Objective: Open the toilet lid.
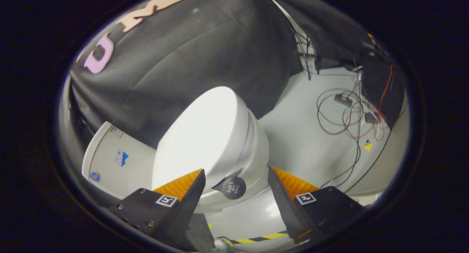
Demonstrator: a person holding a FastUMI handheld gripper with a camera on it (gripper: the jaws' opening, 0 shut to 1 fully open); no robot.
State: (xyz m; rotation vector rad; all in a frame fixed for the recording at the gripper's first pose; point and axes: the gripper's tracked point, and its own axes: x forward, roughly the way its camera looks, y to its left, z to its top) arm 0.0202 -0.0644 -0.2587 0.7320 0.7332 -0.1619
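Gripper view: gripper (236,179) open in front of a closed white toilet.

The two fingers stand well apart with nothing clamped between them, their ridged wedge-shaped inner faces turned toward each other. Just ahead of them and between their tips sits a small round dark tab (232,187) fixed to the front rim of the toilet lid (200,135). The lid is smooth, glossy and oval, lying flat and shut on the rounded toilet bowl (256,157), strongly lit so its top glares. Beyond the lid, a boxy white tank (110,161) with small stickers backs against the draped, creased black cloth wall (176,58). Loose thin cables (344,121), black, red and white, coil on the pale floor (296,135) beside the toilet. A yellow-and-black striped tape (256,239) crosses the floor under the fingers.
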